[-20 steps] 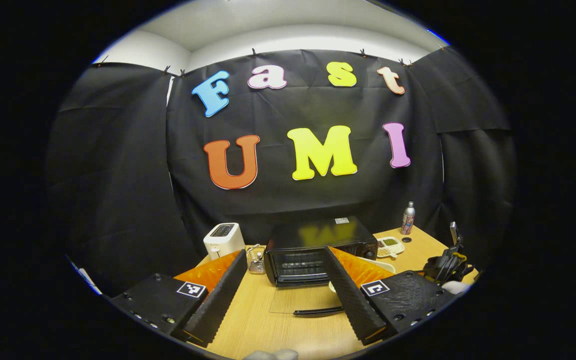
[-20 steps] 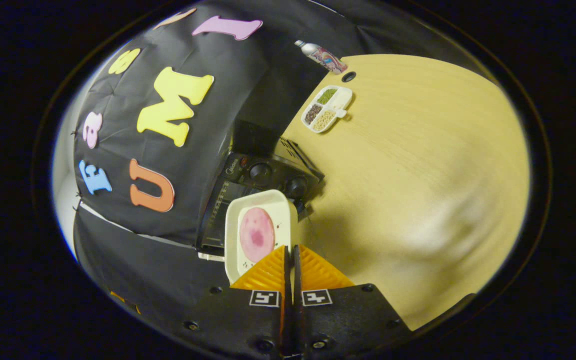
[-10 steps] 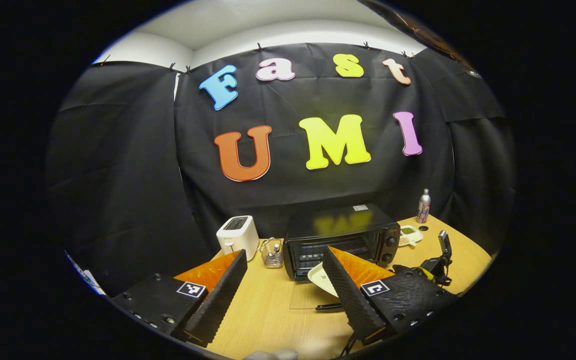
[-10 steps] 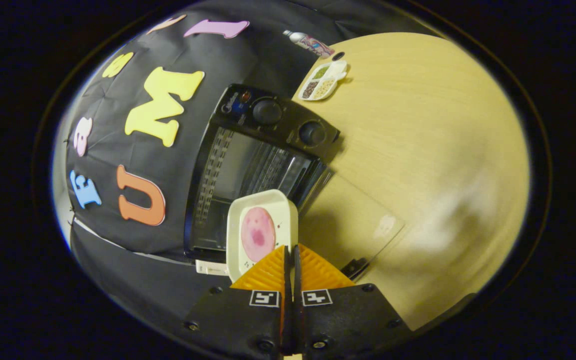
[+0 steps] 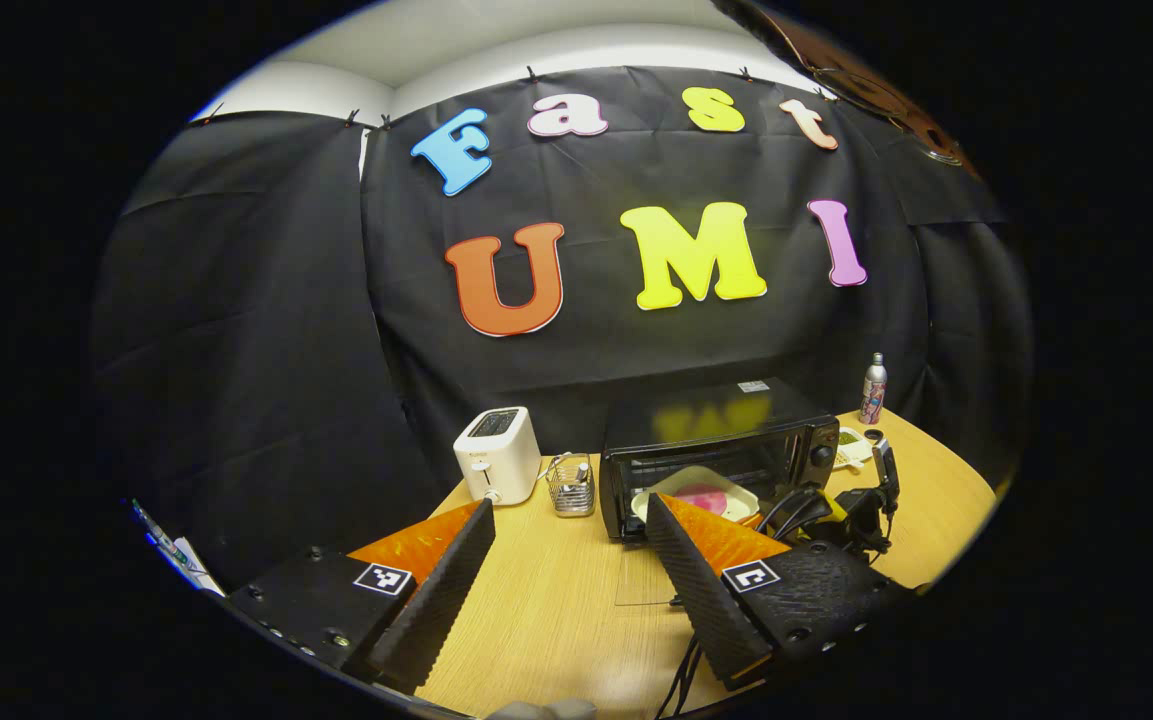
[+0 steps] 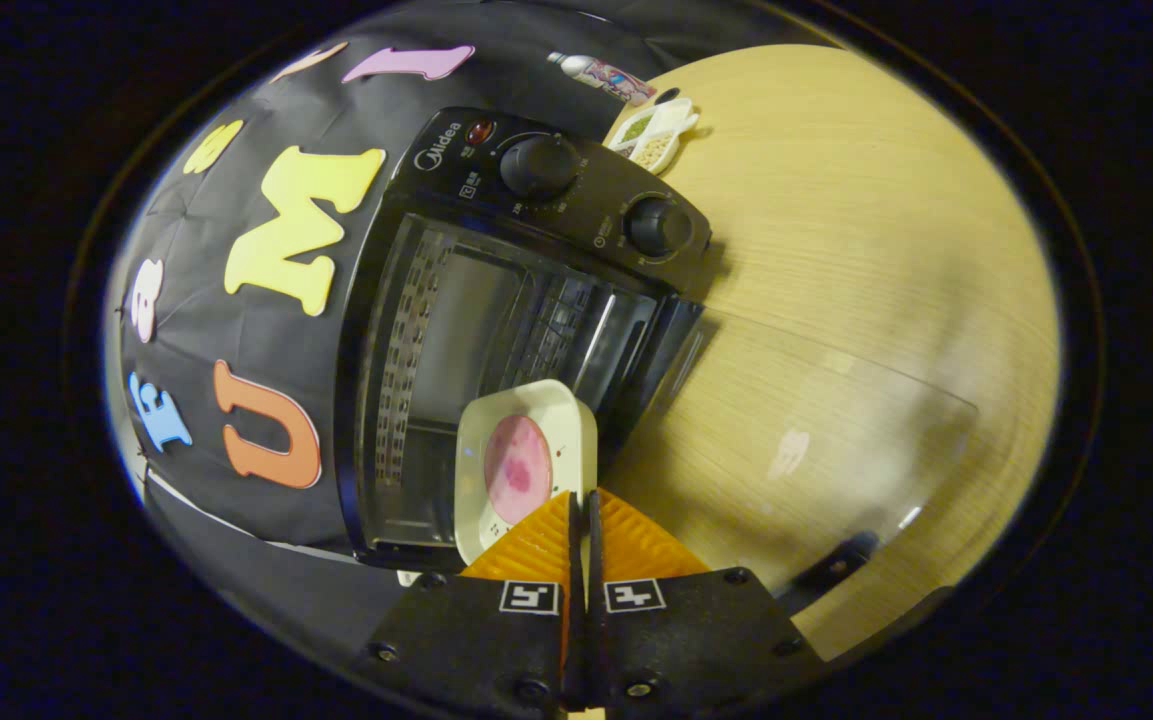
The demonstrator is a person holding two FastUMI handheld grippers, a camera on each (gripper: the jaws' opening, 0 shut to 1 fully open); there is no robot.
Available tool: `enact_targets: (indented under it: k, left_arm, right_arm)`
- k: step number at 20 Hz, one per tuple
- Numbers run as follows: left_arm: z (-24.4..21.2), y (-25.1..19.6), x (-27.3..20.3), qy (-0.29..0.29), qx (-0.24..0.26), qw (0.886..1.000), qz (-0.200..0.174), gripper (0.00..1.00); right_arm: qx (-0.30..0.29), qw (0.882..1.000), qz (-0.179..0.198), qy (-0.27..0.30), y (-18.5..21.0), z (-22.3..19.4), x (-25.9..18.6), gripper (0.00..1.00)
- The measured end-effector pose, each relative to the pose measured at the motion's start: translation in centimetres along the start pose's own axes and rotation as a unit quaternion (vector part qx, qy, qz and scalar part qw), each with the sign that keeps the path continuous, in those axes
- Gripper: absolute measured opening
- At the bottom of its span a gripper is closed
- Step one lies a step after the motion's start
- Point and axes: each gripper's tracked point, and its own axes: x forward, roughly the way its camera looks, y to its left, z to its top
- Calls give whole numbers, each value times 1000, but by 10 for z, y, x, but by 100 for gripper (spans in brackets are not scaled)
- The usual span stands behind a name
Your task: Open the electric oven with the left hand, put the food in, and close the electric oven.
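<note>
1. On the wooden table [image 5: 556,610] stands the black oven [image 5: 721,450], its glass door [image 6: 836,440] folded down flat in front of the open cavity.
2. Right gripper [image 6: 581,515]: fingers pressed together on the near rim of a cream tray [image 6: 526,460]; grip is clenched on the tray.
3. Tray carries a round pink slice of food [image 6: 518,468]. In the right gripper view the tray is at the mouth of the oven, its far end over the cavity opening, above the lowered door.
4. In the left gripper view the tray [image 5: 696,490] and food [image 5: 704,497] appear at the oven opening, with the right gripper [image 5: 841,505] and its trailing cables just to the right of it.
5. Left gripper [image 5: 566,560]: fingers spread wide apart, nothing between them; released. It is held above the table, well back from the oven, facing it.
6. Oven control panel: two black knobs [image 6: 536,165] on the side beside the cavity; wire rack visible inside.
7. Other items on the table: white toaster [image 5: 496,455] left of the oven, small wire basket [image 5: 573,485] between toaster and oven, divided dish [image 6: 654,135] of grains and a bottle [image 5: 873,388] beyond the oven's knob side.
8. Door handle [image 6: 826,570] lies at the near edge of the lowered door, close to the right gripper's body.
</note>
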Motion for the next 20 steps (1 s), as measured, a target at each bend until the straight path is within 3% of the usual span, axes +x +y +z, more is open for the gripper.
enact_targets:
  k: [7, 12, 13, 14, 17, 19, 20]
  left_arm:
    - [-4, -8, 27, 14, -11, 1000, -9, 97]
    - [-2, -15, 34, 14, -16, 1000, -12, 97]
    - [-2, -16, 35, 14, -17, 1000, -13, 97]
    - [-1, -17, 35, 12, -17, 1000, -17, 97]
    - [-2, -17, 36, 10, -18, 1000, -20, 97]
    - [1, -17, 35, 10, -22, 999, -22, 97]
    - [3, -19, 34, 7, -24, 999, -23, 97]
  right_arm:
    - [-17, 999, 34, -39, 22, 44, 32, 2]
    - [-25, 998, 50, -28, 25, 52, 33, 14]
    - [-33, 998, 56, -25, 30, 54, 29, 10]
    - [-64, 996, 55, -22, 30, 55, 22, 23]
    - [-150, 988, 47, -15, 37, 58, -4, 41]
    - [-207, 977, 45, -5, 35, 62, -26, 65]
    - [-237, 971, 36, -1, 29, 64, -39, 84]
